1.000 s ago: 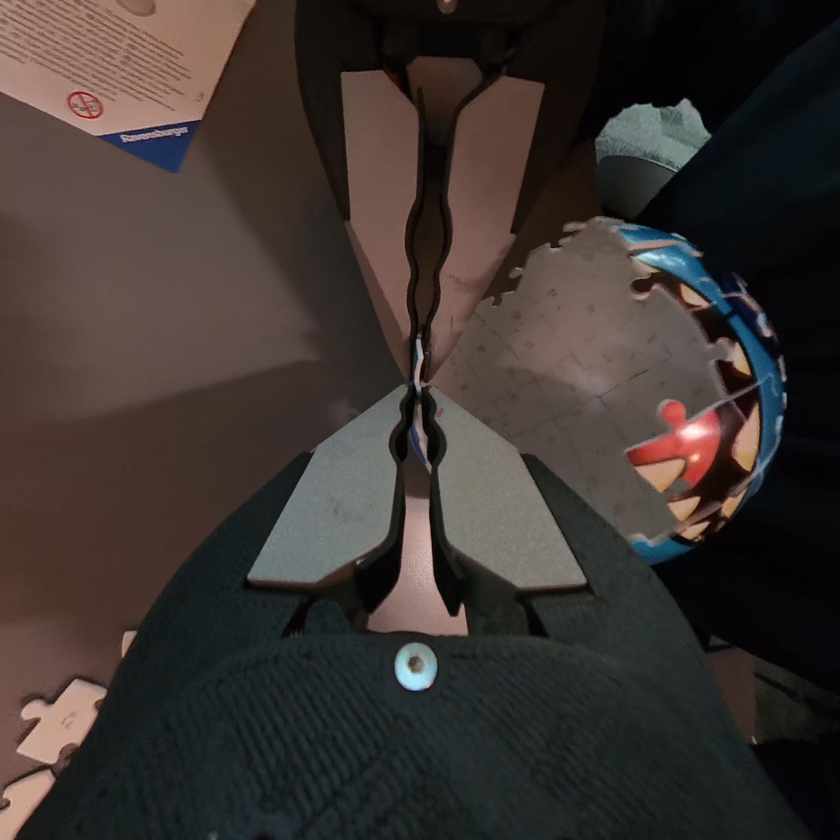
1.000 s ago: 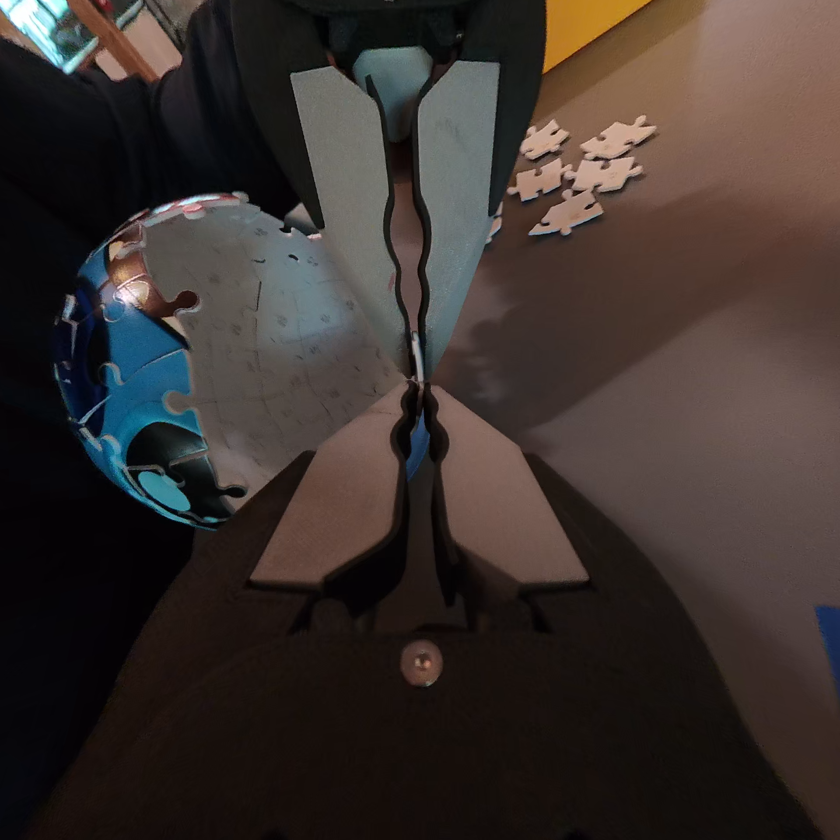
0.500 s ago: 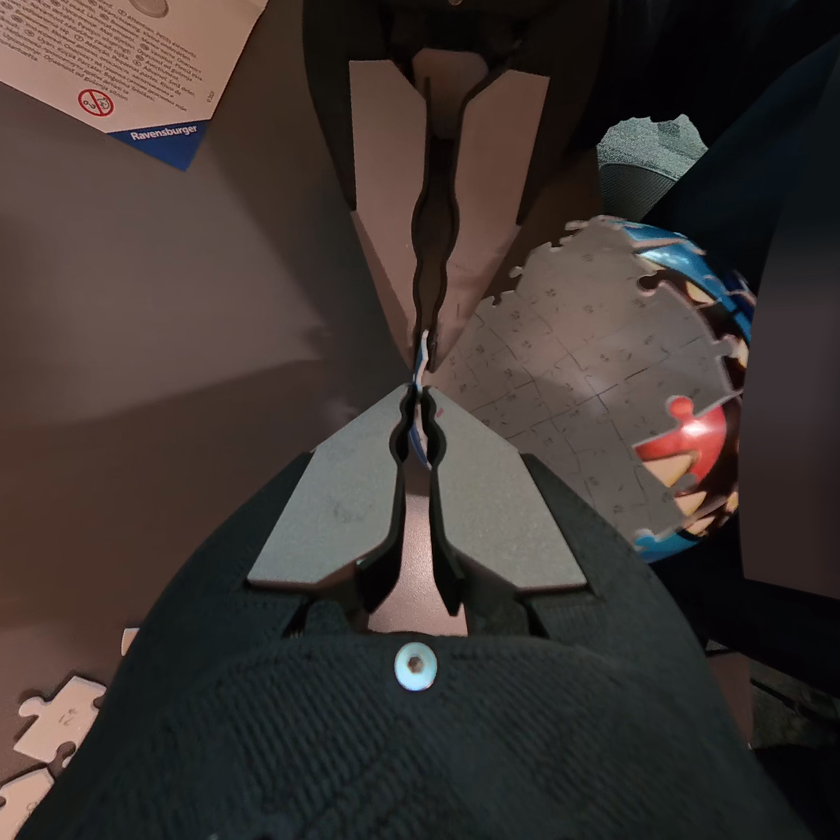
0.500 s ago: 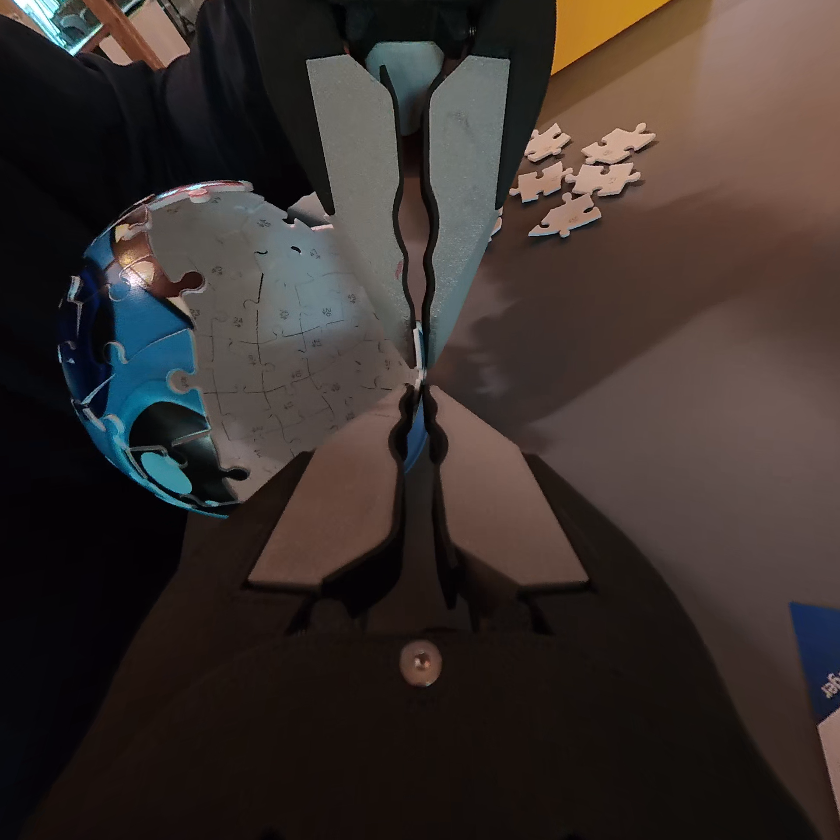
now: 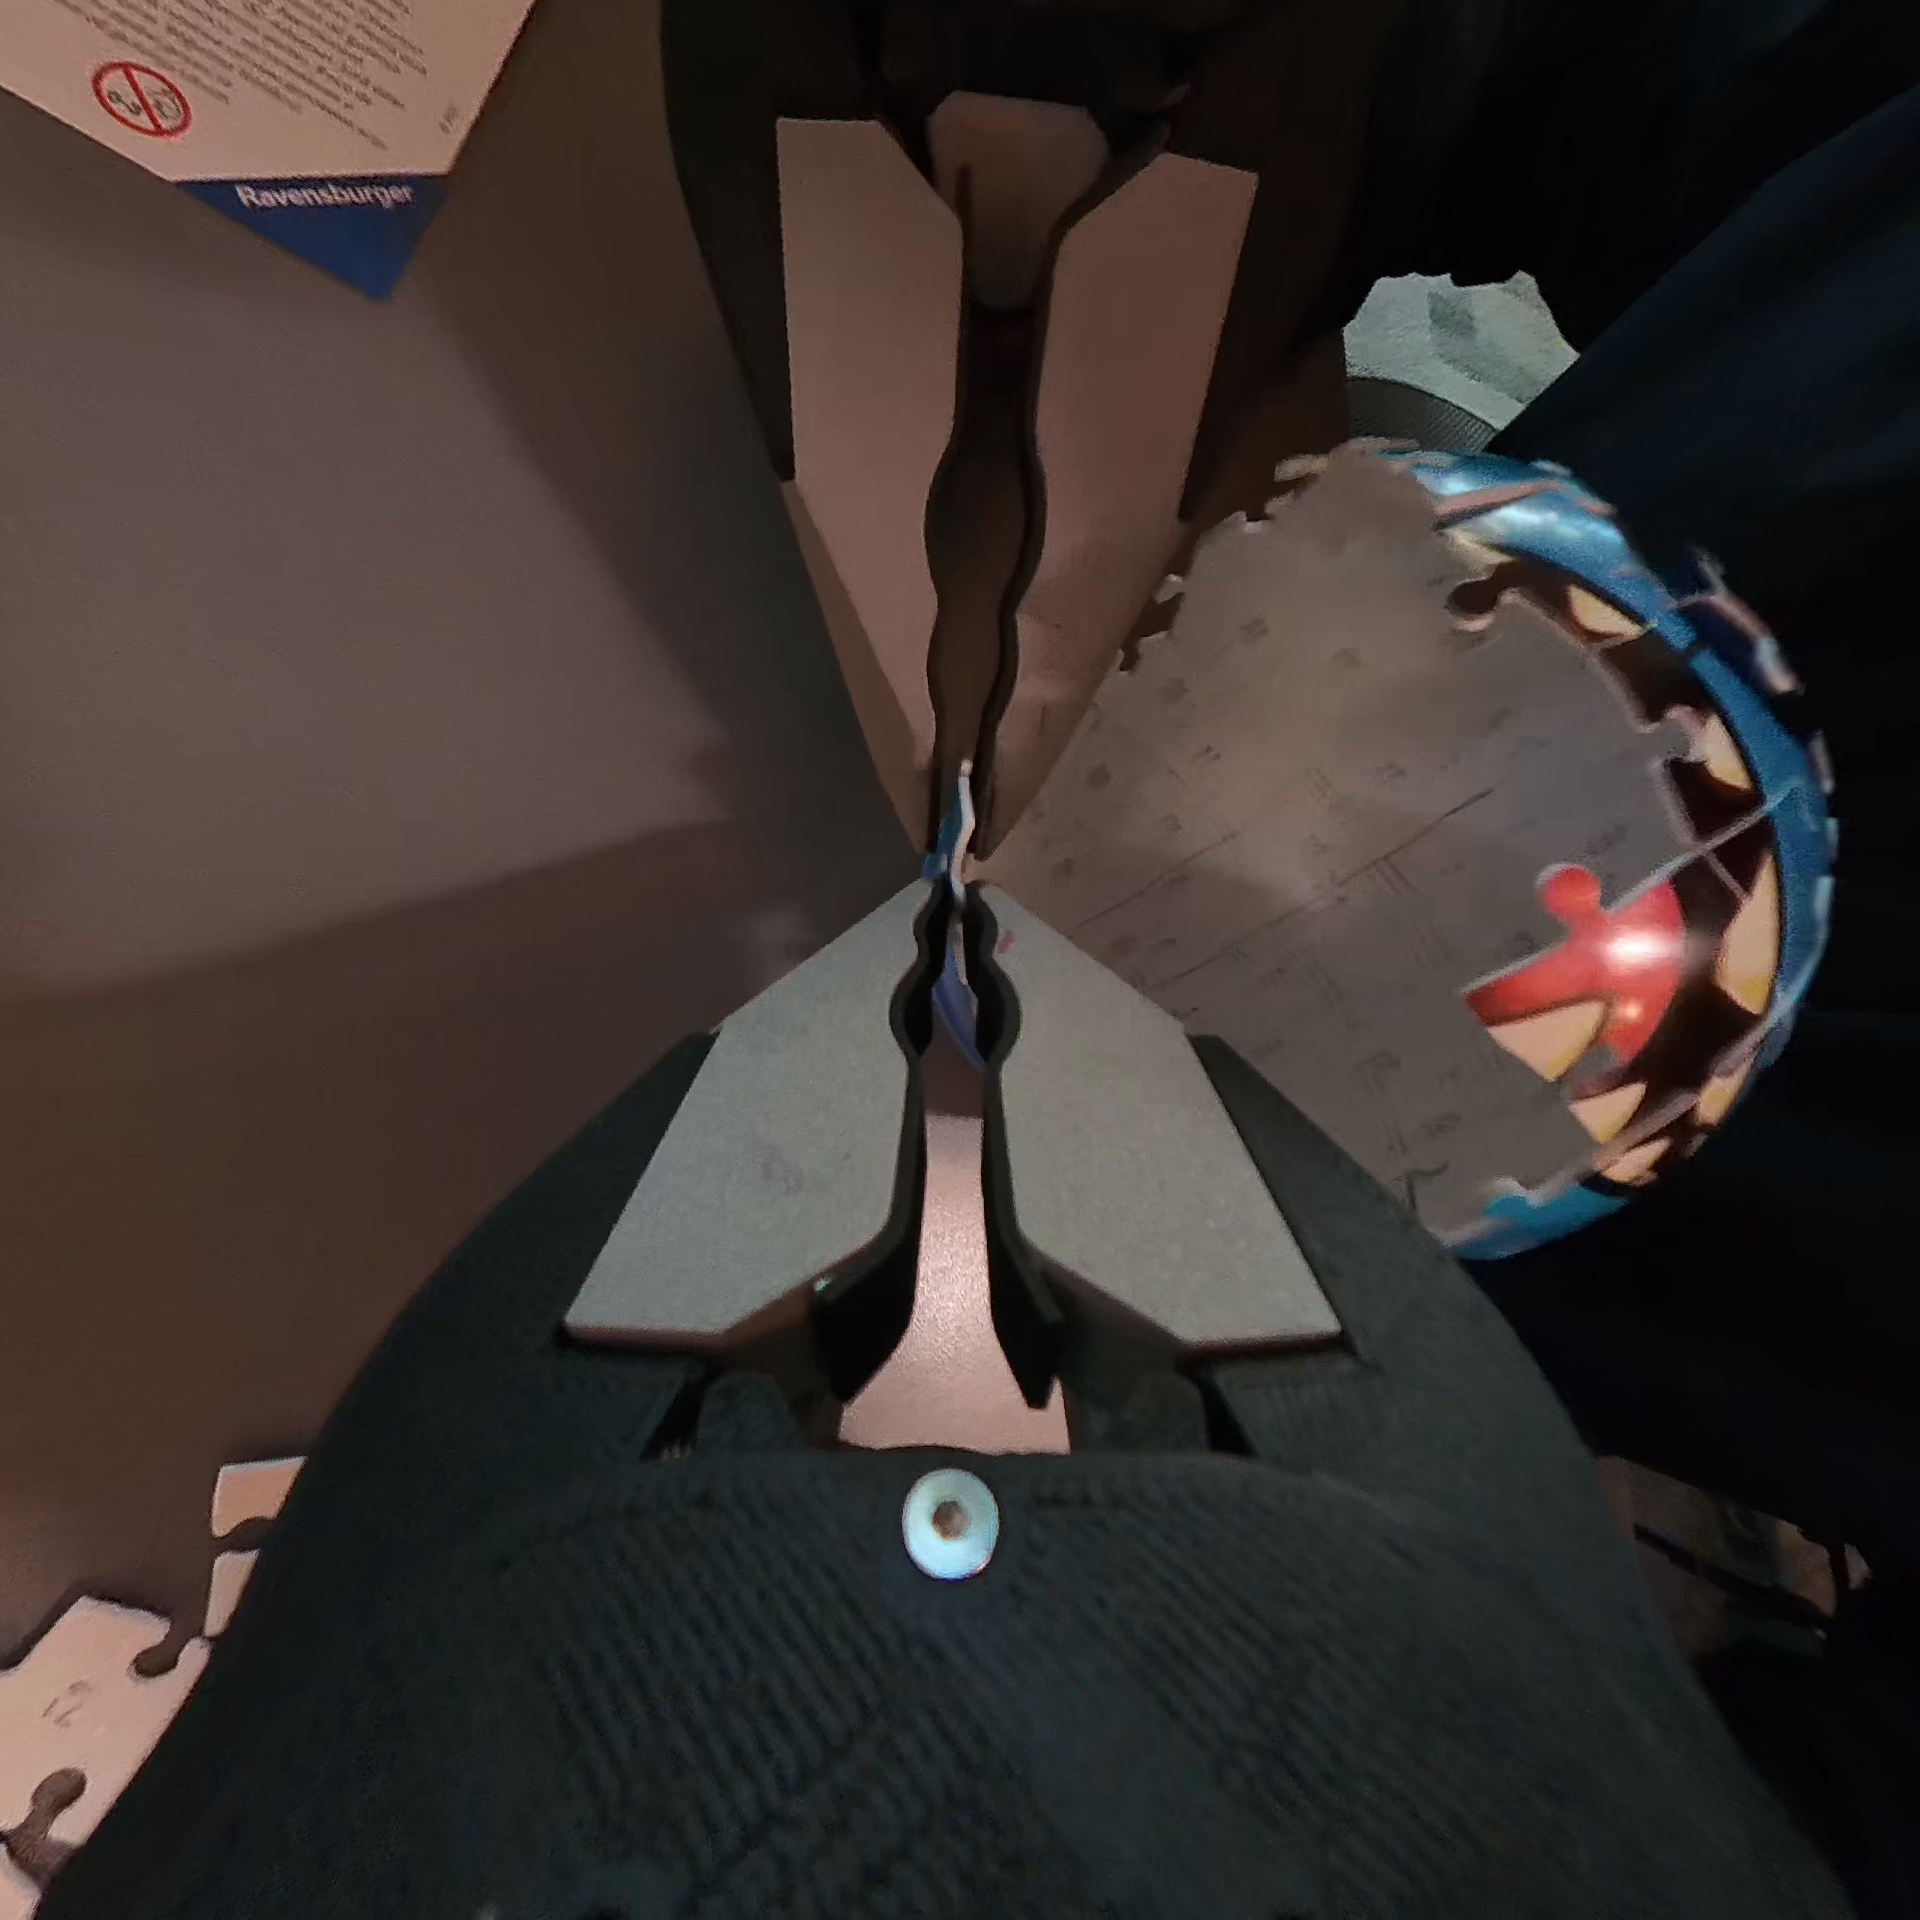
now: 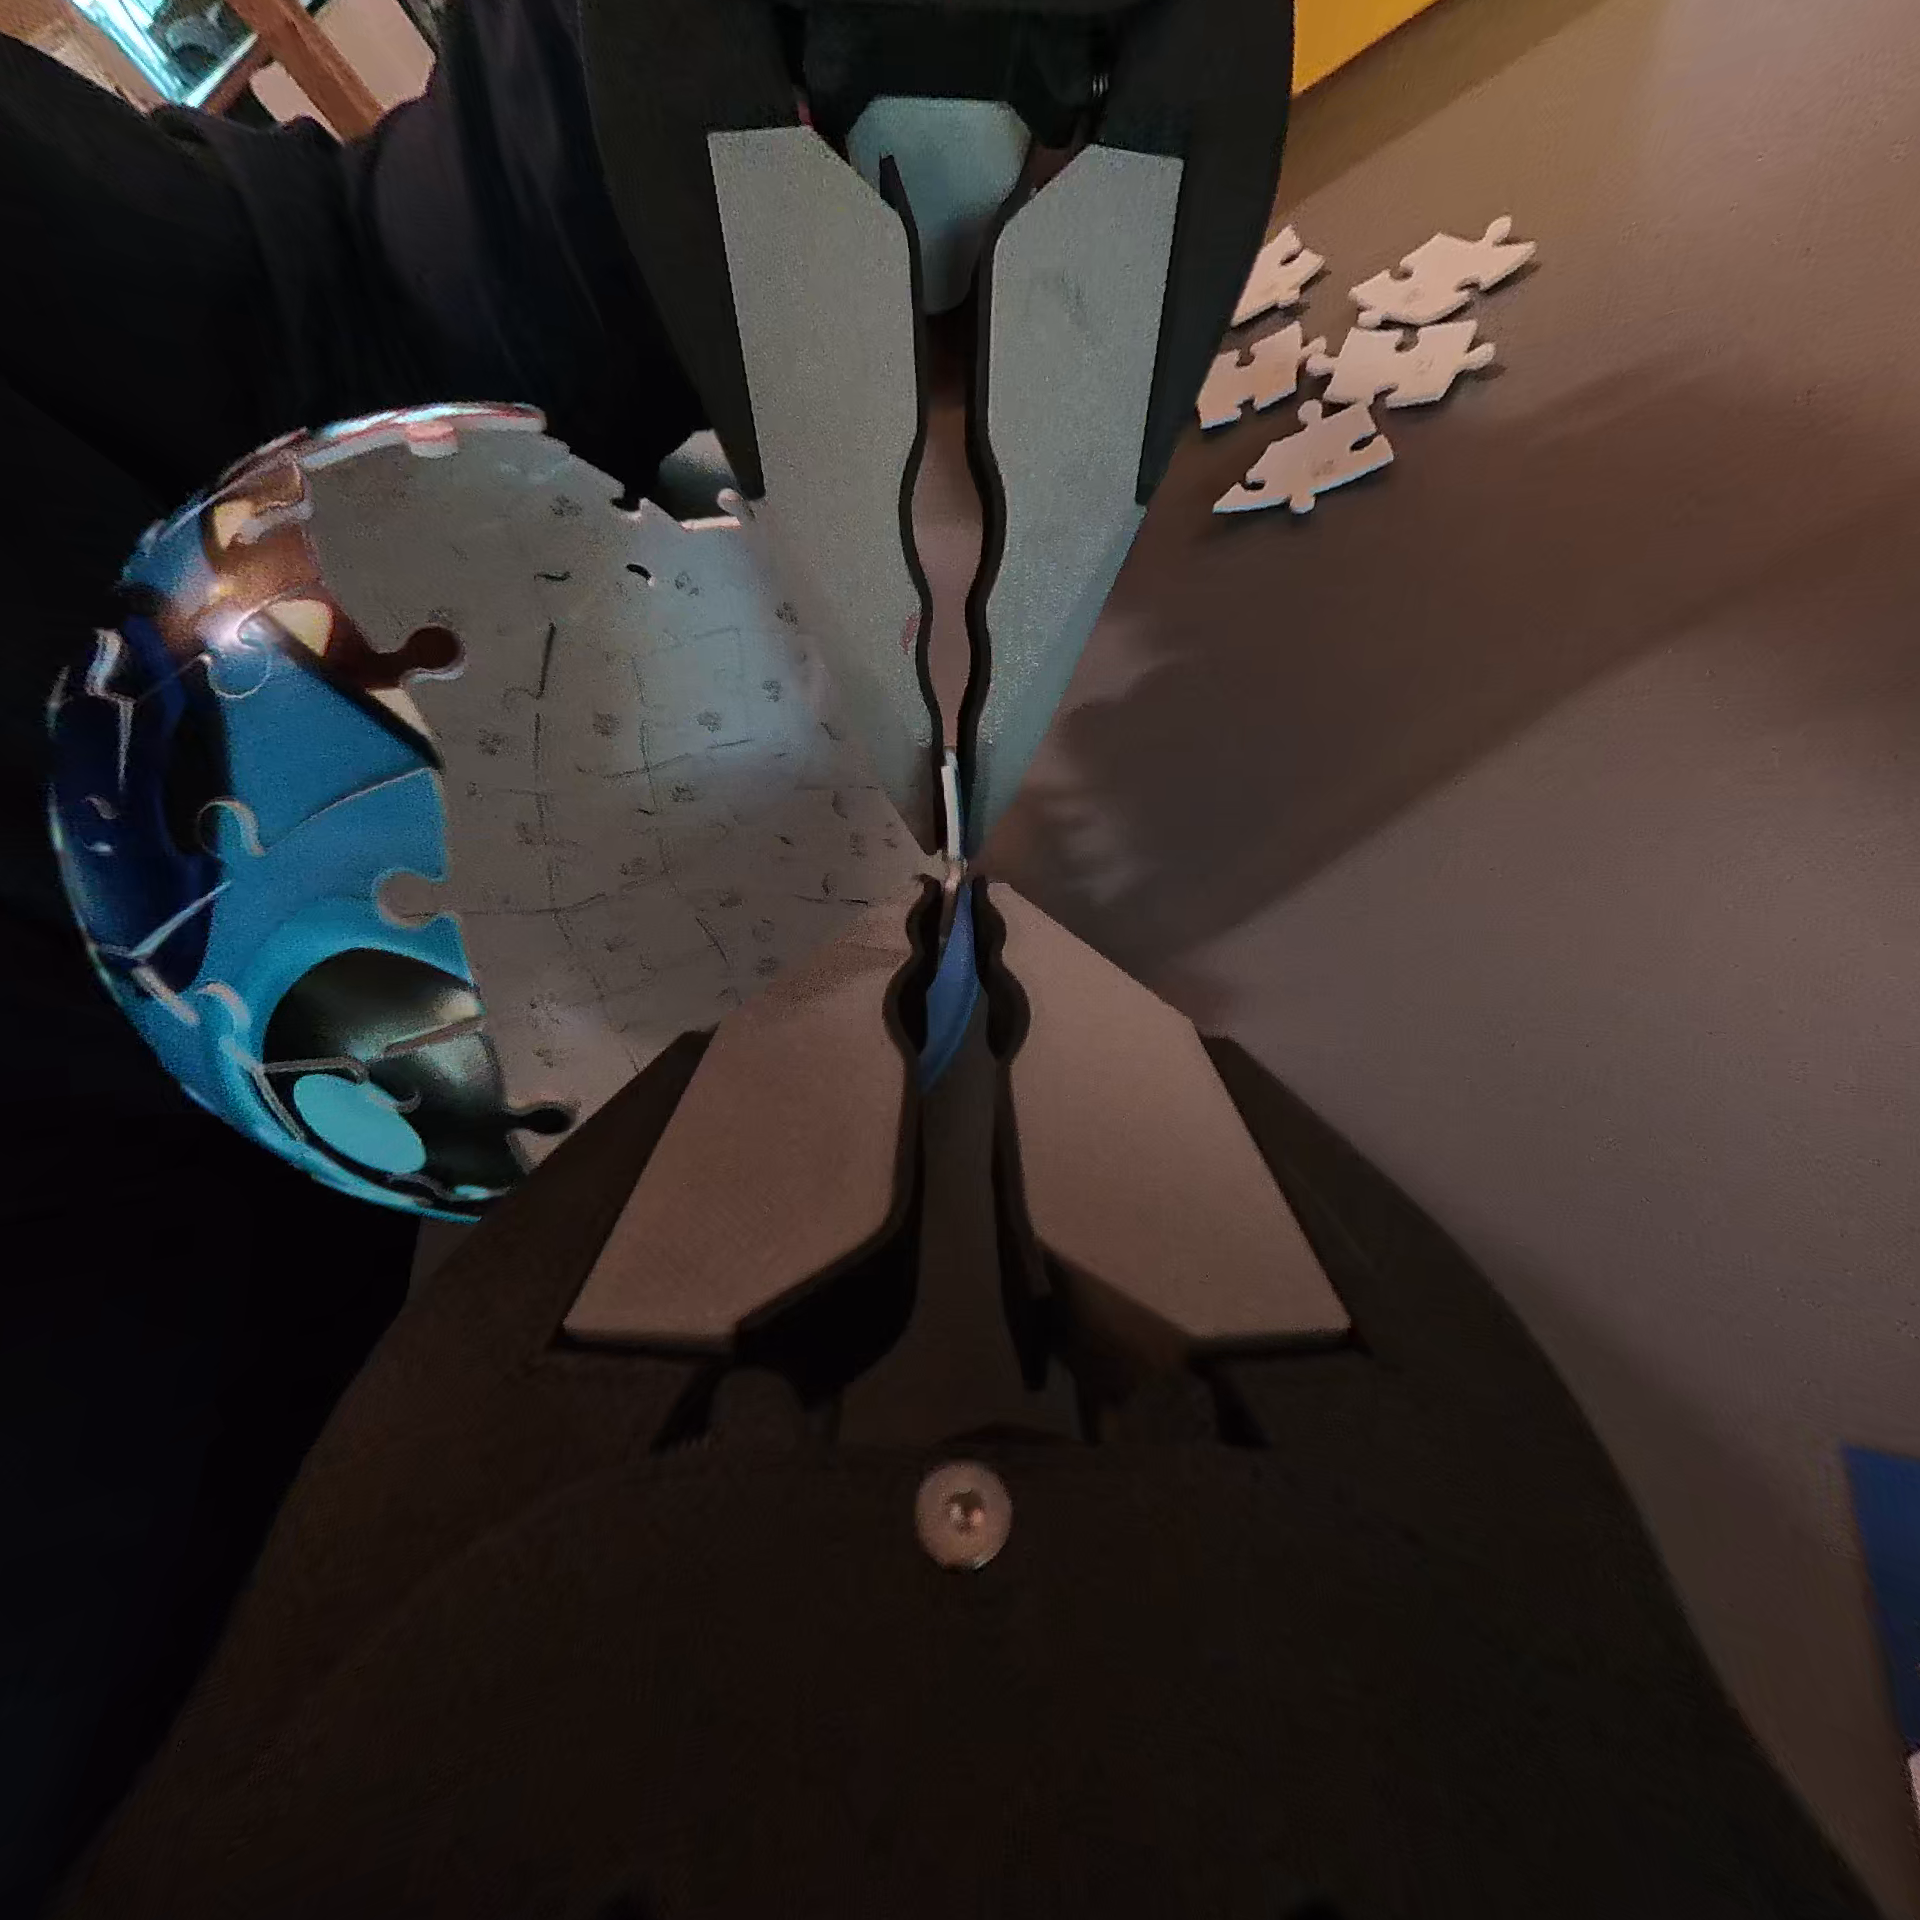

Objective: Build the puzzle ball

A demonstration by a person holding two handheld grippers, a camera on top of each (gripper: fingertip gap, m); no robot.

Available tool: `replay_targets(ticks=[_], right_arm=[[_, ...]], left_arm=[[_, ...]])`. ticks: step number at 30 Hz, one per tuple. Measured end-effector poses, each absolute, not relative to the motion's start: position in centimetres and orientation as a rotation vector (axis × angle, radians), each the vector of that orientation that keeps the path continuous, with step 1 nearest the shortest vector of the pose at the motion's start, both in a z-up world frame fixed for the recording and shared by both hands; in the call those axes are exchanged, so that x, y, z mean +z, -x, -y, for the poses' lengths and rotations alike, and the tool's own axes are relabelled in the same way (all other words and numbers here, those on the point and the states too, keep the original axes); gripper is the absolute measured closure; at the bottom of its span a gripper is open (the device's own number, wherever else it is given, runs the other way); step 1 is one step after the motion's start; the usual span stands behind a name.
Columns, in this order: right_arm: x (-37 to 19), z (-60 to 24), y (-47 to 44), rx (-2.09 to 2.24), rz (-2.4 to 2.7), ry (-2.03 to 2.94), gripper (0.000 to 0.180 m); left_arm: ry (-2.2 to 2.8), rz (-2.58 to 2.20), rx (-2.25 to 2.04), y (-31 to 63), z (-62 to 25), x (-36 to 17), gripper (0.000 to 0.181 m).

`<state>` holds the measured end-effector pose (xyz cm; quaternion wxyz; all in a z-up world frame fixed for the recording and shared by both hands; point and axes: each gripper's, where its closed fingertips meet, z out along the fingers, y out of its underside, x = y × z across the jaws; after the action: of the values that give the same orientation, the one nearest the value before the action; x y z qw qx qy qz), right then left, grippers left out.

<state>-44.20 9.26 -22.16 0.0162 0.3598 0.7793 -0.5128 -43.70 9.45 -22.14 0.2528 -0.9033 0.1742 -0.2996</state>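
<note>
At centre, both views: two grippers meet tip to tip over the table, each pinching the ball's edge.
Left gripper (image 5: 954, 899): near one in the left wrist view; fingers (image 5: 790, 1132) drawn narrow, clamped on the thin blue-and-white edge of the ball; same gripper shows at the top of the right wrist view (image 6: 951, 810), pointing down.
Right gripper (image 6: 951, 904): near one in the right wrist view; fingers (image 6: 1132, 1153) narrow, clamped on the same edge, a blue sliver showing between them; shows at the top of the left wrist view (image 5: 961, 805), pointing down.
Ball (image 5: 1455, 831): part-built hollow shell, held up off the table between the two grippers; grey inside with faint marks, glossy outside in blue, black, red and cream; jagged open rim; right of the fingers in the left wrist view, left of them in the right wrist view (image 6: 582, 790).
Loose pieces (image 6: 1351, 364): small cluster, pale backs up, on the table beyond the left gripper, well apart from the ball; others at the lower left corner of the left wrist view (image 5: 94, 1683).
Leaflet (image 5: 270, 94): printed white sheet with a blue corner, flat on the table, upper left.
Table (image 5: 312, 675): plain brown-grey top, shadowed.
Yellow object (image 6: 1351, 31): top edge, only partly in view.
Person: dark clothing (image 6: 208, 364) behind the ball.
</note>
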Motion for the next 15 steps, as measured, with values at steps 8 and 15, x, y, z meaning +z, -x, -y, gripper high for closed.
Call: replay_targets(ticks=[8,15], right_arm=[[-22.13,-9.27,44.21,-1.592,-2.387,-1.097,0.178],[-22.23,-9.10,44.30,-1.570,-2.356,-1.065,0.179]], left_arm=[[2.445,-0.471,-0.802,43.69,-9.66,-22.06,0.181],[2.433,-0.451,-0.852,43.84,-9.60,-22.17,0.180]])
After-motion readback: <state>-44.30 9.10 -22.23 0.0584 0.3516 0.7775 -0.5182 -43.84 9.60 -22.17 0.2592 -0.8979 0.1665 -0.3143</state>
